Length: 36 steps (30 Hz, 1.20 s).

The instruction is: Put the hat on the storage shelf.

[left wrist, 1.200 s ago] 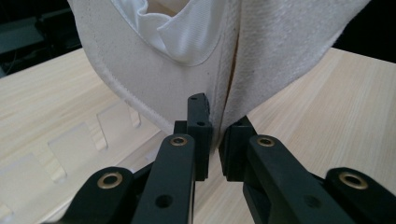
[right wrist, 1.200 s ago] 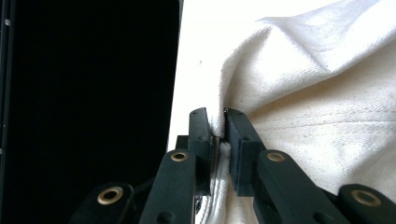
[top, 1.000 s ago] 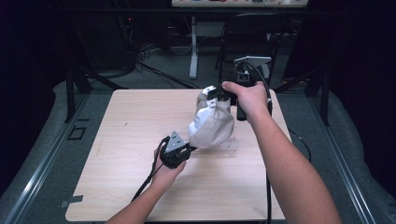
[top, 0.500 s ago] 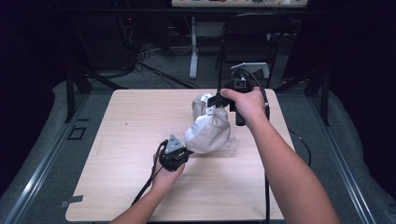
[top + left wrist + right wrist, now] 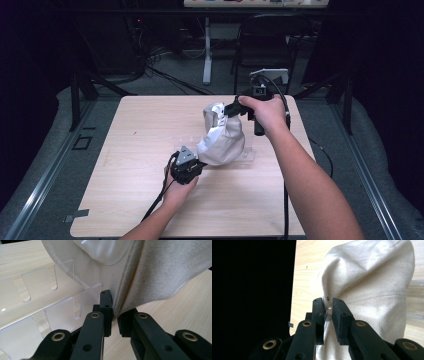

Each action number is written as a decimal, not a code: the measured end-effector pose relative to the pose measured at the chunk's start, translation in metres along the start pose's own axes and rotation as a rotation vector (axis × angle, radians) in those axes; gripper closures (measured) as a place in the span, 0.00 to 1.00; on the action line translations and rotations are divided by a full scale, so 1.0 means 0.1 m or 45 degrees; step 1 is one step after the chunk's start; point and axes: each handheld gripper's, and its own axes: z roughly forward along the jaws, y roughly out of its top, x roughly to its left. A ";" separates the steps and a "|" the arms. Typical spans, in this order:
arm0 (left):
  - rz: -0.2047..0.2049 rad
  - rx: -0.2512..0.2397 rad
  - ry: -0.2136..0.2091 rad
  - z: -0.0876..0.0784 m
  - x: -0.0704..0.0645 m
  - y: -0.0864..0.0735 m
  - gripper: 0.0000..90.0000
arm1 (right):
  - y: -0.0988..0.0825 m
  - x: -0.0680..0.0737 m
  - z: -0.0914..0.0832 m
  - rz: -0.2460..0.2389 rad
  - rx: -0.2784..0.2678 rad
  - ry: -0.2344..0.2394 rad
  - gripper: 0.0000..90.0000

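A cream cloth cap hangs between my two grippers above the wooden table. My left gripper is shut on the cap's lower edge; its jaws have just been opening a little, with the cloth seam still pinched between them. My right gripper is shut on the cap's upper rim, where the fabric bunches between the pads. A clear acrylic slotted rack lies on the table directly under the cap.
The rack's clear end pokes out to the right of the cap. A black cable trails from the left gripper toward the near edge. Past the far table edge stand a chair and dark stands.
The right hand has come slightly nearer and lower, so the cap now hangs more upright and closer to the rack. The left hand has stayed put.
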 end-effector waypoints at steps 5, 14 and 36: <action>-0.010 0.000 -0.012 -0.02 0.00 0.00 0.88 | 0.00 -0.01 -0.03 -0.008 0.008 -0.003 0.89; 0.006 0.007 -0.011 -0.16 0.00 0.03 0.75 | -0.01 -0.04 -0.07 0.004 -0.015 -0.001 0.88; 0.007 0.140 0.029 -0.93 0.38 -0.33 0.59 | -0.31 -0.09 -0.33 -0.124 0.016 -0.067 0.75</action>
